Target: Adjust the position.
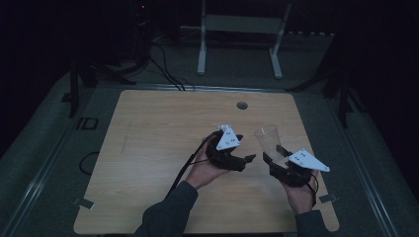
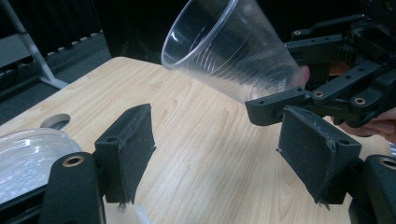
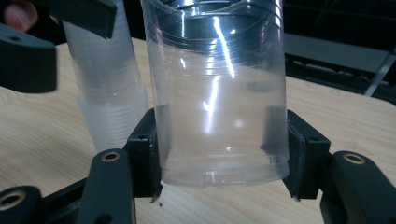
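I read this as roughly midway through pulling one cup off a stack. The single clear plastic cup (image 3: 217, 93) is already separate and sits in my right hand-held gripper (image 1: 273, 154), both pads pressed against its lower wall near the base — a firm pinch, mouth tilted up and away, lifted above the tabletop (image 1: 163, 148). In the right gripper view the stack of nested cups (image 3: 109, 88) stands just beside it, its top reaching up to the black jaw of my left hand-held gripper (image 1: 245, 159). Whether that gripper actually holds the stack I cannot tell; in the left gripper view its two pads stand apart with only bare wood between them. What is left, by my judgement — set the freed cup down upright somewhere on the tabletop, then deal with the stack.
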Demonstrator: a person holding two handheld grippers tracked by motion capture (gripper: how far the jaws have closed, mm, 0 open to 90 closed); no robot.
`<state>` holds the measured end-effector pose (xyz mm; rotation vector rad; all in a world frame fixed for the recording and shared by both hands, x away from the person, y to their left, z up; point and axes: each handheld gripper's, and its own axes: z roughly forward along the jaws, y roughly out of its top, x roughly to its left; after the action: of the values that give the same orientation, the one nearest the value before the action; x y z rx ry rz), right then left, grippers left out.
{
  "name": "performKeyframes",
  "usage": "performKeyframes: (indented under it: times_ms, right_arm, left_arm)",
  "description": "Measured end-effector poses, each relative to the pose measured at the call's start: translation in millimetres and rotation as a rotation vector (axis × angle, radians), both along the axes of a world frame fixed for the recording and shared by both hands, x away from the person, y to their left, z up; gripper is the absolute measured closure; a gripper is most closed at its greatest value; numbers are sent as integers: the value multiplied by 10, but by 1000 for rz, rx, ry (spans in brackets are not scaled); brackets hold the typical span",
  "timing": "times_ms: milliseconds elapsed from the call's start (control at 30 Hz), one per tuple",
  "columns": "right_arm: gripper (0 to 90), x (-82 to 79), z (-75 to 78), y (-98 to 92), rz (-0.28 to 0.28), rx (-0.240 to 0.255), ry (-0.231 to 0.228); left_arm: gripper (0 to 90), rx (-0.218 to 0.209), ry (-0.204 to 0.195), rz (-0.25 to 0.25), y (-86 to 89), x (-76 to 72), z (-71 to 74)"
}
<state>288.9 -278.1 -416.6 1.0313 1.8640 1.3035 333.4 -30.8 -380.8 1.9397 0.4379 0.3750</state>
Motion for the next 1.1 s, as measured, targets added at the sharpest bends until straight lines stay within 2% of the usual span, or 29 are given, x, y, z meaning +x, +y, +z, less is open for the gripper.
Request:
performKeyframes:
  times_ms: [300, 533, 700, 1100]
  right_arm:
    - [417, -67, 1, -27, -8, 39, -61]
    - [417, -93, -1, -35, -10, 53, -79]
    - [417, -101, 3, -16, -3, 47, -87]
    - [417, -132, 25, 37, 7, 45, -107]
  left_arm:
    - [260, -40, 22, 7, -47, 3, 18]
    - [251, -79, 52, 14, -70, 15, 18]
    - [245, -101, 69, 12, -96, 19, 31]
    - [165, -131, 97, 8, -167, 25, 98]
